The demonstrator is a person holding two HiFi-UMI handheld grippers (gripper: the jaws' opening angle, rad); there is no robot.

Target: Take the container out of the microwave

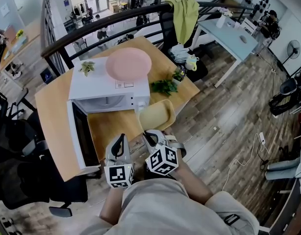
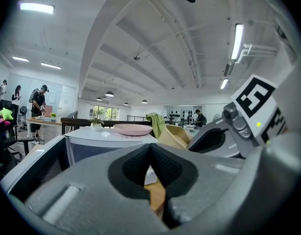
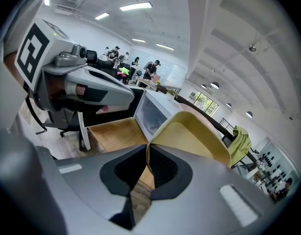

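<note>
A white microwave (image 1: 109, 89) stands on the wooden table (image 1: 52, 106) with its door (image 1: 82, 136) swung open toward me on the left. A pale yellow container (image 1: 156, 115) is out in front of it, over the table's near edge. My right gripper (image 1: 149, 137) is shut on the container's near rim; in the right gripper view the rim (image 3: 194, 136) runs between the pads. My left gripper (image 1: 120, 140) hovers just left of it, shut with nothing in it. The left gripper view shows the container (image 2: 172, 135) and the microwave (image 2: 101, 141) ahead.
A pink plate (image 1: 128, 63) and a small potted plant (image 1: 87, 67) sit on top of the microwave. Green plants (image 1: 164, 86) stand on the table to its right. Black chairs (image 1: 18, 155) crowd the left; a dark railing (image 1: 106, 26) runs behind.
</note>
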